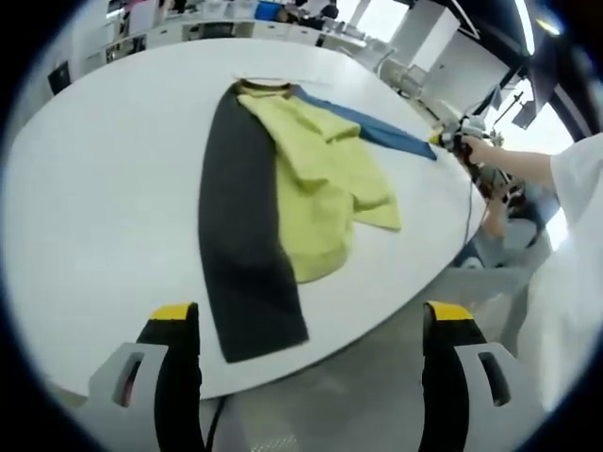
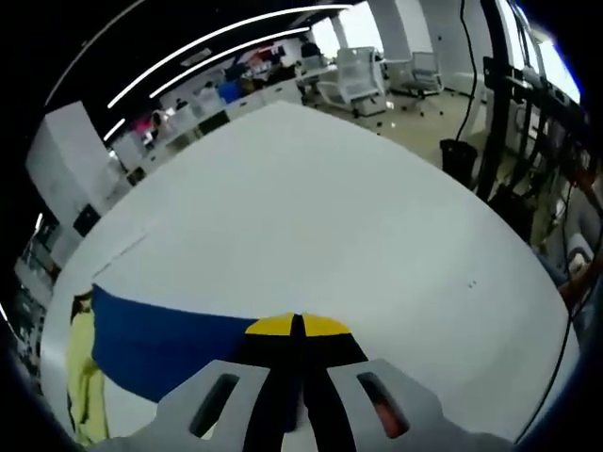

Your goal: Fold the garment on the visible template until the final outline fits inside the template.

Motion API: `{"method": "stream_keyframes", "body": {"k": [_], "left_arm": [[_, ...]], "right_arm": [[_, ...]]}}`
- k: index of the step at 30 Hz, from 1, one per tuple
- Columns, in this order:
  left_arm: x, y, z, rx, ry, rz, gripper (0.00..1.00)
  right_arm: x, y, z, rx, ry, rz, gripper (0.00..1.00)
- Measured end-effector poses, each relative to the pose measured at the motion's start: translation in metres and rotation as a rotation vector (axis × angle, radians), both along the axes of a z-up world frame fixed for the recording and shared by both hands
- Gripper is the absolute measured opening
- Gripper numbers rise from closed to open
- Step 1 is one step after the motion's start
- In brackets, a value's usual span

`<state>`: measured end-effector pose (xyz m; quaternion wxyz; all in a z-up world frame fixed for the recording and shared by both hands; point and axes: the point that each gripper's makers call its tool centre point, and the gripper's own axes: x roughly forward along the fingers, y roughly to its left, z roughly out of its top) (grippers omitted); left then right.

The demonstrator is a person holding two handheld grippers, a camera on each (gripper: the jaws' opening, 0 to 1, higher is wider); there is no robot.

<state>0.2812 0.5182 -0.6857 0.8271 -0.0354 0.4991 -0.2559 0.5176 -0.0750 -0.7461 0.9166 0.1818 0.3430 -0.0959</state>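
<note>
A garment lies on the white table (image 1: 94, 188) in three parts: a long black panel (image 1: 240, 235), crumpled yellow cloth (image 1: 325, 184) and a blue strip (image 1: 377, 127) stretched toward the far right edge. My left gripper (image 1: 311, 315) is open wide, its yellow-tipped jaws hovering short of the black panel's near end, holding nothing. In the left gripper view my right gripper (image 1: 454, 139) sits at the blue strip's far tip. In the right gripper view my right gripper (image 2: 297, 326) is shut on the blue cloth (image 2: 160, 348); some yellow cloth (image 2: 80, 386) shows at the left.
A person's arm (image 1: 513, 165) and white sleeve (image 1: 584, 188) reach in from the right. The table's rounded edge (image 1: 396, 315) runs close in front of my left jaws, with grey floor beyond. Desks and office chairs (image 2: 358, 75) stand behind the table; dark stands and cables (image 2: 499, 113) rise at the right.
</note>
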Motion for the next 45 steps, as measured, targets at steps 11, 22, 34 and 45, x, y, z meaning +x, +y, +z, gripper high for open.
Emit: {"method": "stream_keyframes", "body": {"k": [11, 22, 34, 45], "left_arm": [[0.002, -0.003, 0.004, -0.011, -0.012, -0.008, 0.95], [0.001, -0.002, 0.010, -0.021, -0.033, -0.021, 0.95], [-0.006, 0.002, 0.015, -0.028, -0.054, -0.037, 0.95], [-0.005, 0.011, 0.022, -0.033, -0.076, -0.035, 0.95]], "right_arm": [[-0.004, -0.002, 0.008, -0.004, -0.014, 0.001, 0.01], [-0.016, 0.042, 0.023, -0.010, -0.028, 0.113, 0.13], [-0.035, 0.093, 0.047, -0.093, -0.039, 0.293, 0.21], [-0.051, 0.133, 0.078, -0.108, -0.087, 0.393, 0.33]]}}
